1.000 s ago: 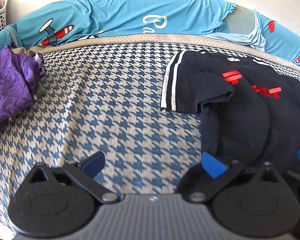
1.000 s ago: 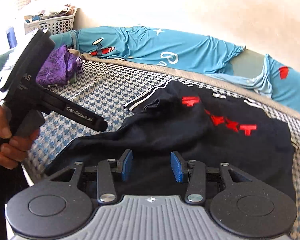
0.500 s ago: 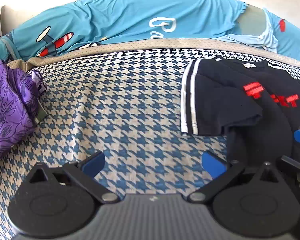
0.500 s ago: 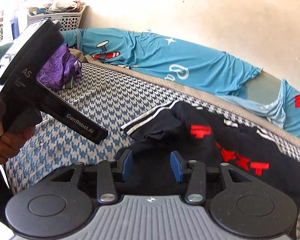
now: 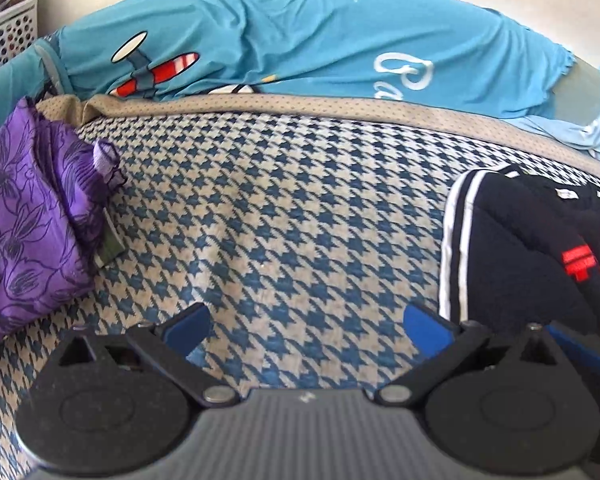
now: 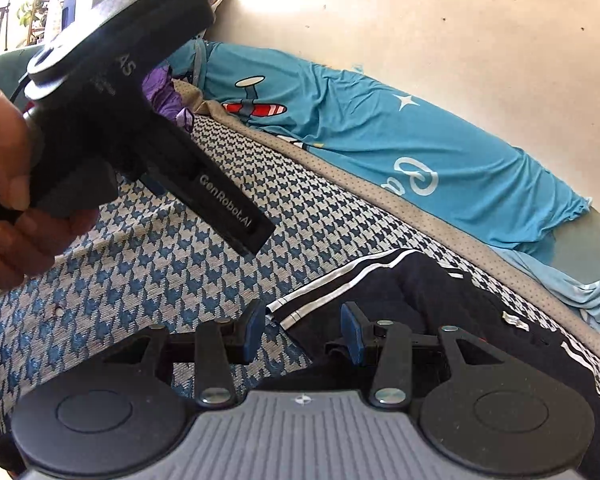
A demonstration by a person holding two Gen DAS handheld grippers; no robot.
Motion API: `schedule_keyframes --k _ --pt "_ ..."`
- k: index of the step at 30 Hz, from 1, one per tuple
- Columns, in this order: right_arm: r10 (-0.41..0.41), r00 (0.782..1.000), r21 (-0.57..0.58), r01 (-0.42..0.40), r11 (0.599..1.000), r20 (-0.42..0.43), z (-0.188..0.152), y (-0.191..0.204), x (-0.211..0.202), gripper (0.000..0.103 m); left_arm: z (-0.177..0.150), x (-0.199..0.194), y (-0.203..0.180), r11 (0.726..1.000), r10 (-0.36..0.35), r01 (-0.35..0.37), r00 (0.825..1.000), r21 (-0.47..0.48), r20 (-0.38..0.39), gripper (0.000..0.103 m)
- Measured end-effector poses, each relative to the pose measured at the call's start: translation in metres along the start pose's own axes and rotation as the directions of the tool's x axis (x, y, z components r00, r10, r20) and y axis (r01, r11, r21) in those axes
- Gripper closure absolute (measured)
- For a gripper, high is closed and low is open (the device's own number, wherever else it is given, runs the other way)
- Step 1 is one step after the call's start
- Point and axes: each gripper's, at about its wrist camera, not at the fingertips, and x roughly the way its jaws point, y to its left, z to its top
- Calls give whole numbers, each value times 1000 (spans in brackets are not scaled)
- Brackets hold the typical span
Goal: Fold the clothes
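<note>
A black T-shirt (image 5: pixel 516 248) with white sleeve stripes and a red print lies crumpled on the houndstooth bedcover (image 5: pixel 280 220), at the right edge of the left wrist view. My left gripper (image 5: pixel 304 324) is open wide over bare cover, left of the shirt's sleeve. In the right wrist view the shirt (image 6: pixel 440 292) spreads to the right, and its striped sleeve hem (image 6: pixel 340 284) lies just beyond my right gripper (image 6: pixel 302 332). Its jaws stand partly apart, and nothing is pinched between the blue pads (image 6: pixel 254 330). A hand (image 6: pixel 16 196) holds the left gripper's body (image 6: pixel 152 128) at upper left.
A folded purple floral garment (image 5: pixel 24 232) lies at the left of the bed. A blue sheet with a plane print (image 5: pixel 300 40) is bunched along the far side against the wall. A white perforated basket (image 5: pixel 8 36) stands in the far left corner.
Both grippers have moved left across the bed. In the left view the shirt has slid to the right edge. The right gripper has rolled and now faces the striped sleeve. Jaw gaps look unchanged.
</note>
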Motion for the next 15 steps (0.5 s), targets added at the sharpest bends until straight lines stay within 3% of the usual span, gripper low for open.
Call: schedule_keyframes --k 8,15 --pt "-3 997 -54 -1 999 -80 -5 6 47 62 11 14 5 1000 7 -7 1000 -30 -17 0" --pt "-23 996 -42 20 999 -83 -6 3 67 63 13 19 12 996 6 -9 999 -85 -34 0"
